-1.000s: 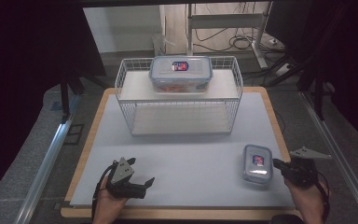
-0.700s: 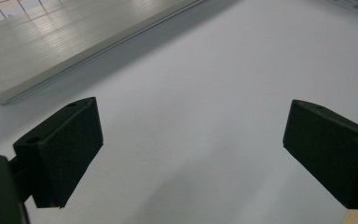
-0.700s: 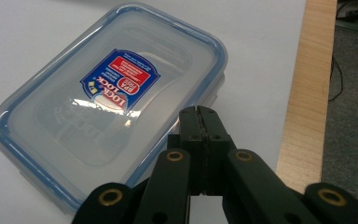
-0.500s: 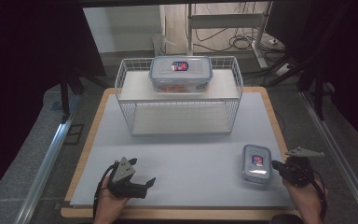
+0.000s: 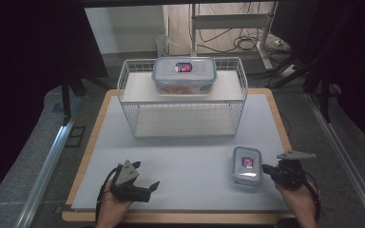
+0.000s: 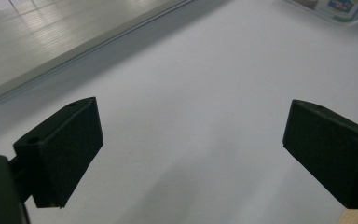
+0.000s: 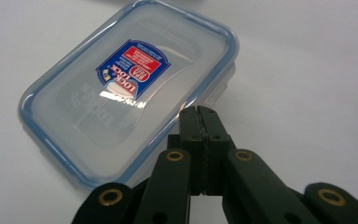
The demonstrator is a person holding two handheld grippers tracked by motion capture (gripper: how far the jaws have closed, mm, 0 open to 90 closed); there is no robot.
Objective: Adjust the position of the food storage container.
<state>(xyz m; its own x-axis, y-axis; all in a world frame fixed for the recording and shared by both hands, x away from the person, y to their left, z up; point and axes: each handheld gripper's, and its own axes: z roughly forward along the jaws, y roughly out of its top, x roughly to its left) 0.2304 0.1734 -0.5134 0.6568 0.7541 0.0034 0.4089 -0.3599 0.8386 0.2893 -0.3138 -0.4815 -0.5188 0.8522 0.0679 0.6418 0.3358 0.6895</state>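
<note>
A small clear food container (image 5: 246, 165) with a blue-rimmed lid and a red-and-blue label lies flat on the white mat at the front right. My right gripper (image 5: 266, 169) is just to its right, jaws pressed together with nothing between them. In the right gripper view the shut tips (image 7: 200, 114) reach the container's (image 7: 126, 88) near long edge; I cannot tell whether they touch it. My left gripper (image 5: 151, 189) rests low at the front left, jaws wide apart over bare mat (image 6: 191, 149).
A white wire rack (image 5: 123, 90) stands at the back middle of the mat, with a larger blue-rimmed container (image 5: 184, 75) on its upper shelf. The rack's lower board (image 6: 51, 37) shows at the left gripper view's top left. The table's wooden edge (image 5: 171, 217) runs along the front.
My right gripper has slid left, and its shut tips now sit at the small container's right edge. The left gripper and both containers have stayed put.
</note>
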